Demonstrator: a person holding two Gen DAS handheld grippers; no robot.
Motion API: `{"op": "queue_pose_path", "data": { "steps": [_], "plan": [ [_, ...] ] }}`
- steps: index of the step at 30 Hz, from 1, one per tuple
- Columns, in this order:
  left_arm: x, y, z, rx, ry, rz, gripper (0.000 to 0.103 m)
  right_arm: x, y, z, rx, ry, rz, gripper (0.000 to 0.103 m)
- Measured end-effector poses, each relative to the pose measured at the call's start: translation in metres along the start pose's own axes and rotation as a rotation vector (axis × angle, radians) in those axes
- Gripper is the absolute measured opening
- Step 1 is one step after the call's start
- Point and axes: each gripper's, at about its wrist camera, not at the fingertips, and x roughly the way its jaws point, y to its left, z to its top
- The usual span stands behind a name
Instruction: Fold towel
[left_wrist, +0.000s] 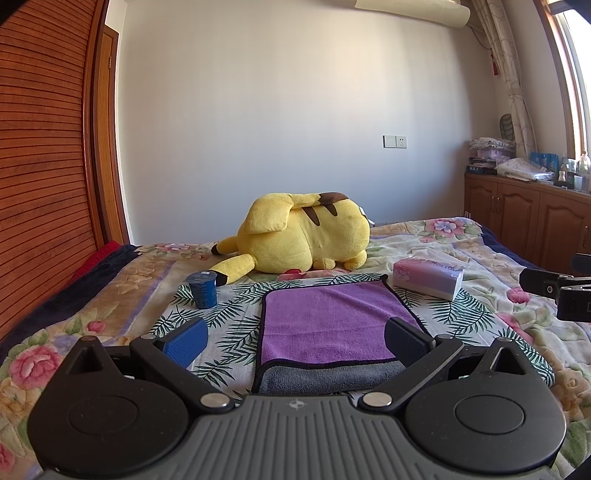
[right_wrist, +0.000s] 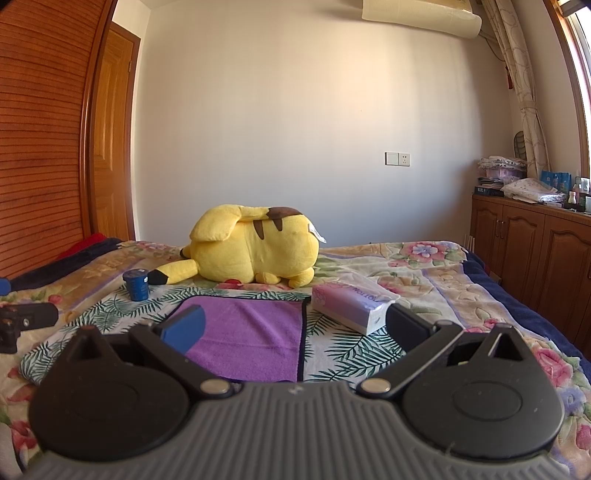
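The purple towel (left_wrist: 332, 325) lies on the bed (left_wrist: 110, 280), apparently folded once with its grey underside showing along the near edge, while the left tongs (left_wrist: 295, 341) and right tongs (right_wrist: 295, 328) hover released, further folds seemingly left.
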Motion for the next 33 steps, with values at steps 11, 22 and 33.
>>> {"op": "queue_pose_path", "data": {
  "steps": [11, 22, 33],
  "plan": [
    [-0.0003, -0.0006, -0.0002, 0.0, 0.0, 0.0, 0.087, 0.0001, -0.0003, -0.0005, -0.001, 0.0, -0.001, 0.103],
    [0.0005, 0.0011, -0.0006, 0.001, 0.001, 0.0, 0.087, 0.0005, -0.0002, 0.0002, 0.0, 0.002, 0.0, 0.103],
    [0.0005, 0.0011, -0.0004, 0.002, 0.001, 0.001, 0.087, 0.0008, -0.0007, -0.0006, -0.001, 0.002, 0.0, 0.103]
  ]
}}
